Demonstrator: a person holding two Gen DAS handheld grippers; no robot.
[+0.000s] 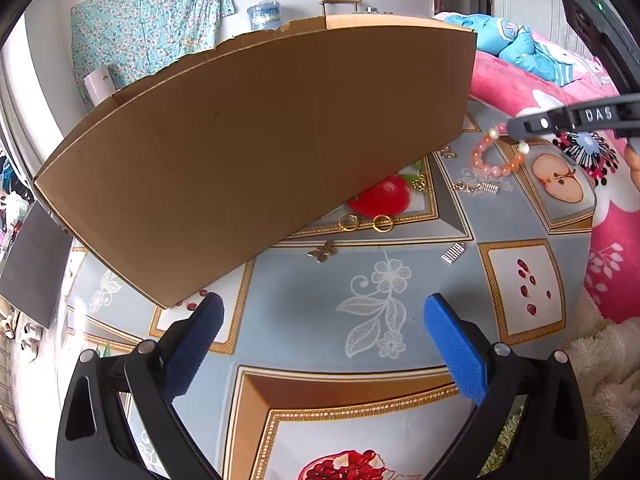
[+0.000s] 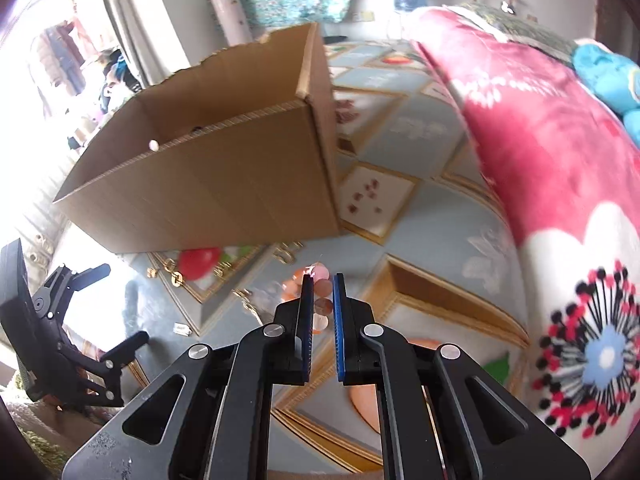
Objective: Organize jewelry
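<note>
A brown cardboard box (image 1: pixel 256 152) stands on the patterned table; it also shows in the right wrist view (image 2: pixel 224 176) with a white bead (image 2: pixel 153 145) inside. My right gripper (image 2: pixel 322 280) is shut on an orange bead bracelet (image 2: pixel 320 304), which hangs just above the table in the left wrist view (image 1: pixel 496 156). My left gripper (image 1: pixel 320 312) is open and empty above the table's front. Two gold rings (image 1: pixel 366 223), a butterfly charm (image 1: pixel 322 251), a silver chain (image 1: pixel 476 188) and a small silver clip (image 1: pixel 453 253) lie loose beside the box.
A pink flowered blanket (image 2: pixel 552 184) lies along the right side of the table (image 1: pixel 320 280). A dark panel (image 1: pixel 36 264) stands at the left edge. A floral cloth (image 1: pixel 148 32) hangs on the far wall.
</note>
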